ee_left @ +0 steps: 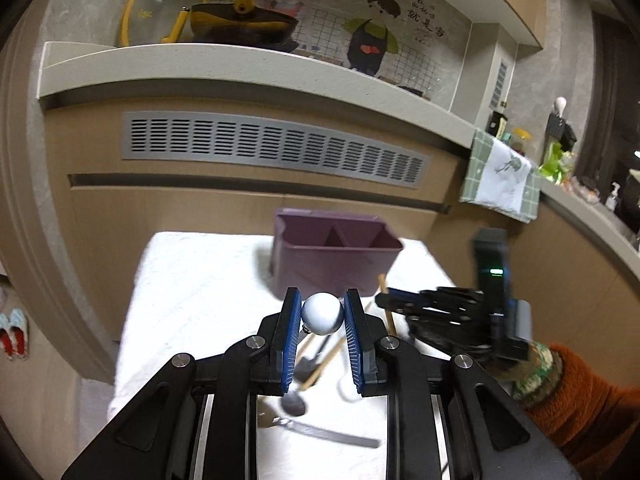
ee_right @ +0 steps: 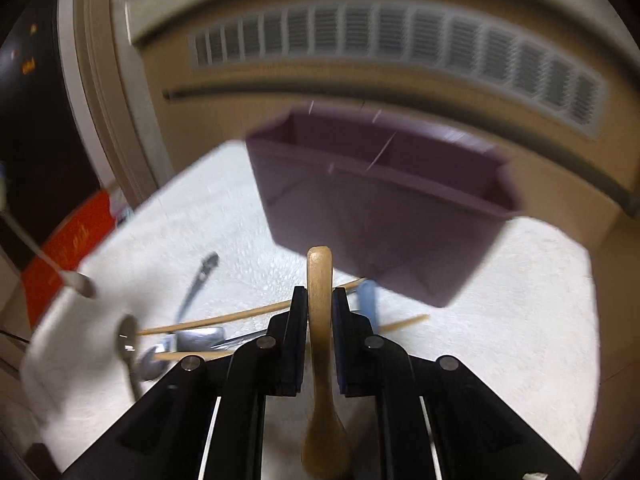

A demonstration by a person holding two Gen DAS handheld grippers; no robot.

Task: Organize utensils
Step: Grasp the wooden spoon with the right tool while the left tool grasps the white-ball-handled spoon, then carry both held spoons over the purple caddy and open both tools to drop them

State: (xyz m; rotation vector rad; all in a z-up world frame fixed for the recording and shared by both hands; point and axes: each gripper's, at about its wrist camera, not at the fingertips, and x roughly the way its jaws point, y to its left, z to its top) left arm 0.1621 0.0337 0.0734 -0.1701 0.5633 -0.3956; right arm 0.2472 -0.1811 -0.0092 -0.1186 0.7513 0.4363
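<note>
My left gripper [ee_left: 322, 314] is shut on the white ball end [ee_left: 321, 312] of a utensil, lifted above the white towel [ee_left: 192, 280]. In the right wrist view a white-handled spoon [ee_right: 78, 283] hangs at the far left. My right gripper [ee_right: 319, 296] is shut on a wooden spoon [ee_right: 320, 280], handle forward, bowl near the camera. The left wrist view shows the right gripper [ee_left: 382, 300] low at the right, its wooden handle [ee_left: 383, 282] sticking up. The purple two-compartment caddy [ee_left: 338, 248] [ee_right: 384, 200] stands just beyond both grippers, nothing visible inside it.
Loose on the towel lie chopsticks [ee_right: 224, 320], metal spoons [ee_right: 128, 332] [ee_left: 294, 402], a fork [ee_left: 320, 432] and a blue-handled piece [ee_right: 368, 300]. A cabinet front with a vent grille [ee_left: 276, 148] rises right behind the towel. A red box [ee_right: 68, 248] stands off the left edge.
</note>
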